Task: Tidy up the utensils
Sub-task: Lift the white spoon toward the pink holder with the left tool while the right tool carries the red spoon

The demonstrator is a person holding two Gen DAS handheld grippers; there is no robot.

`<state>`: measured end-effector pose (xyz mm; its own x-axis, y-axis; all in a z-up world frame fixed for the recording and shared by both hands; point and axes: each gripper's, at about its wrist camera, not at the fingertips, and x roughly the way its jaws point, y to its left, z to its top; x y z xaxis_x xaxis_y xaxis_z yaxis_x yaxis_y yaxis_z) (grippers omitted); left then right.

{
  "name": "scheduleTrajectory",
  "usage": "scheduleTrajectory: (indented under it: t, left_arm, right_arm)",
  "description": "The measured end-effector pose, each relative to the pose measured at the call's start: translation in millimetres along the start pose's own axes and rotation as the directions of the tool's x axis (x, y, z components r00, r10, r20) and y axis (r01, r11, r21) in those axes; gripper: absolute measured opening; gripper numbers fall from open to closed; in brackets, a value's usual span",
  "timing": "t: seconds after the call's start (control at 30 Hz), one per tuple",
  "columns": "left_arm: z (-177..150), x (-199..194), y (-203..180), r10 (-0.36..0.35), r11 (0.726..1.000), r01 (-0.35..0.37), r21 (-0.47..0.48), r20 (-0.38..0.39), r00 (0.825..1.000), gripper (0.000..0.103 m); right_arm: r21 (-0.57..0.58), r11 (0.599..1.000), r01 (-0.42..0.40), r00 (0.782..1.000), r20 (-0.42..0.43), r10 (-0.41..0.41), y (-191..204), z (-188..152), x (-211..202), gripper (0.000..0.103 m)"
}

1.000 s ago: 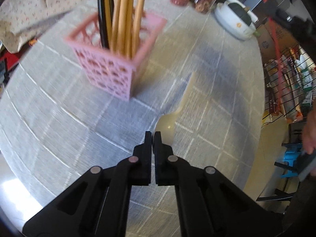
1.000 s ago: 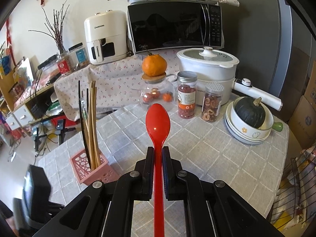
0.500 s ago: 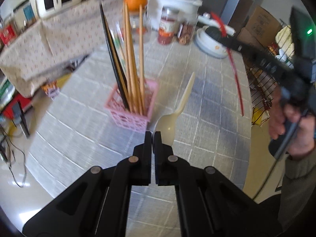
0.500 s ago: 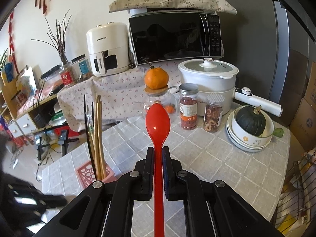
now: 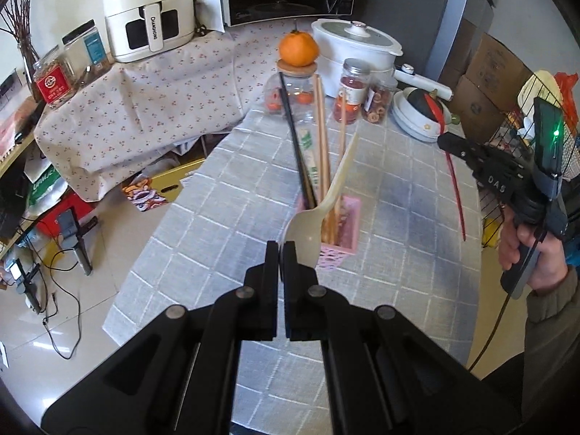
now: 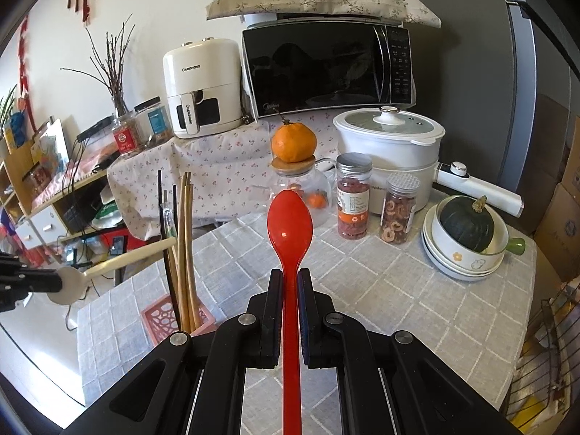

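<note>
My left gripper (image 5: pixel 281 248) is shut on the bowl of a cream spoon (image 5: pixel 326 195), held in the air with its handle pointing away over the pink basket (image 5: pixel 342 239). The basket stands on the table and holds several wooden and black chopsticks (image 5: pixel 319 145). My right gripper (image 6: pixel 290 277) is shut on the handle of a red spoon (image 6: pixel 290 224), bowl pointing forward and up, above the table. The right wrist view shows the cream spoon (image 6: pixel 119 261) and left gripper at far left, beside the chopsticks (image 6: pixel 181 246) in the basket (image 6: pixel 170 319). The right gripper (image 5: pixel 444 141) shows at right in the left wrist view.
The table (image 6: pixel 380 290) has a grey checked cloth. At its far side stand a glass jar with an orange (image 6: pixel 293 141), two snack jars (image 6: pixel 353 195), a white cooker (image 6: pixel 391 152) and stacked bowls with a green squash (image 6: pixel 465 224). A wire rack (image 5: pixel 525 116) is beyond the right edge.
My left gripper rose and tilted up with the cream spoon, so the basket now lies below its handle. My right gripper lifted a little with the red spoon.
</note>
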<state>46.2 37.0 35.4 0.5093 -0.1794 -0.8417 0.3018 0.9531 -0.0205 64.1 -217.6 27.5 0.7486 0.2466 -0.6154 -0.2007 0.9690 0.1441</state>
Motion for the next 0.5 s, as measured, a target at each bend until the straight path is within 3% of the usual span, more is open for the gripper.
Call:
scheduleTrajectory:
  t: [0.5]
  left_arm:
    - [-5.6, -4.0, -4.8, 0.075, 0.991, -0.071, 0.113, -0.029, 0.997, 0.003]
  right_arm:
    - [-0.018, 1.0, -0.013, 1.0, -0.005, 0.013, 7.6, 1.0, 6.1, 0.007]
